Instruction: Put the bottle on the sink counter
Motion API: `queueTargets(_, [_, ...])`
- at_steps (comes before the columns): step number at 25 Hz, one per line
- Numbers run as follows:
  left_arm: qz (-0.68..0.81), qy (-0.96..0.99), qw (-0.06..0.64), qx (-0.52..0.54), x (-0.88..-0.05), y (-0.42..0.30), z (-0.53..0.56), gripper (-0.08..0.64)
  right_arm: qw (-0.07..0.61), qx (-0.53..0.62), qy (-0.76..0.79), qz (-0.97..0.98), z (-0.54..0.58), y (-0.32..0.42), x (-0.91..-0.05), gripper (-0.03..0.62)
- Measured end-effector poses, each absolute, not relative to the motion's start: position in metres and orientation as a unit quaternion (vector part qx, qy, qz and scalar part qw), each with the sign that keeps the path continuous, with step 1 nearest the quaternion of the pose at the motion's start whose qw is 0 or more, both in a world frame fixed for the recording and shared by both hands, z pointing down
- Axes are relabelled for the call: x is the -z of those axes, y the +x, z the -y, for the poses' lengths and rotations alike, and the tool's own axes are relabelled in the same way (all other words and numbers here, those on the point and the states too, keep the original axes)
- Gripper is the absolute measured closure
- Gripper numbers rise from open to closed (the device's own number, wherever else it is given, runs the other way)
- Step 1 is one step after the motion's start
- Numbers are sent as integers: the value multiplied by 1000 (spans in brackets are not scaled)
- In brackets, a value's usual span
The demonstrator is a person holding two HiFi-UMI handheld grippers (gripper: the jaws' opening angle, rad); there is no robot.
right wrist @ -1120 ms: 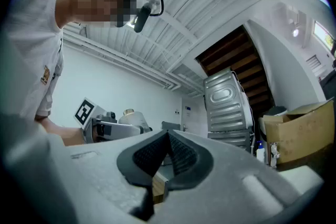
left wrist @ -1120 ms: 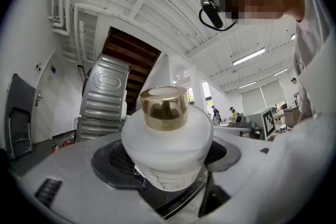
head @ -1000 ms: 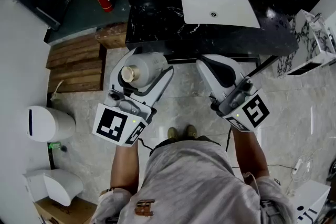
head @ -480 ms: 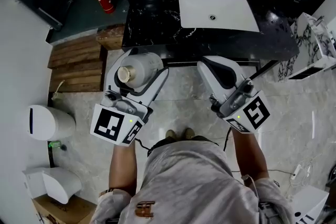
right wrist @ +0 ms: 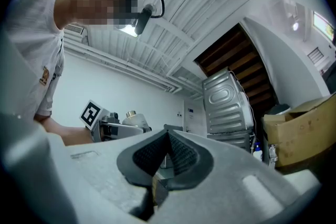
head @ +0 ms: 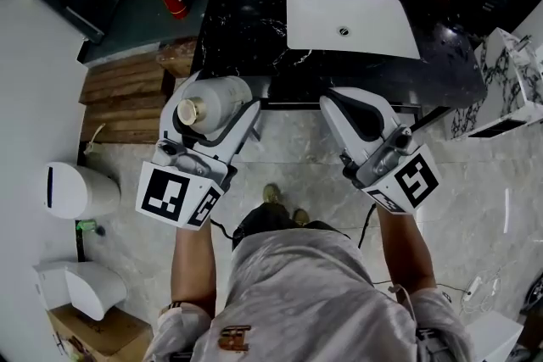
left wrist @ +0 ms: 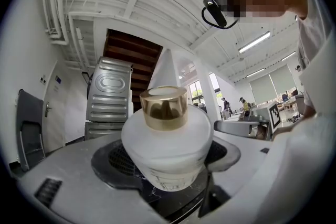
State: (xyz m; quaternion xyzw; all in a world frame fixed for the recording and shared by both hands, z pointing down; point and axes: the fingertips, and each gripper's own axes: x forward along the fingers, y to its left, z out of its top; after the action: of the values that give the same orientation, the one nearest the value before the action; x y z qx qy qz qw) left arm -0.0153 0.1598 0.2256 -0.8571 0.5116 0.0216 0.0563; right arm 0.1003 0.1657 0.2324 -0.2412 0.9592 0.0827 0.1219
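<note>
— From the head view, what do we see of the bottle (head: 216, 100)?

— We see it in the left gripper (head: 231, 94), one jaw on each side of its white body, its gold cap (head: 188, 110) turned toward us. It hangs in the air at the front left corner of the black sink counter (head: 246, 21) and does not rest on it. The white basin (head: 352, 19) lies well to its right.

— And the right gripper (head: 344, 102)?

— We hold it beside the left one, in front of the counter's edge, above the floor (head: 288, 157).

— What does the left gripper view give us?

— The bottle fills the middle, cap uppermost. The dark pads (left wrist: 113, 157) press on its wide body from both sides, so the jaws stand far apart yet clamp it.

— Then the right gripper view?

— There we see the two jaws pressed together, their ribbed pads meeting, with nothing between them. Far off at the left we make out the left gripper with the bottle in it.
</note>
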Motion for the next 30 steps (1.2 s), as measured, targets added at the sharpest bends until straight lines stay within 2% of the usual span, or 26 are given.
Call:
queueTargets(11, [-517,-853,66,-21,-226,-44,-98,224,114,-86,-244,-959,-102,77,-235,592])
queueTargets(30, [-481,-874,62,-8,-235,-131,66,224,84,-83,-292,-949,58,-9,-239,592])
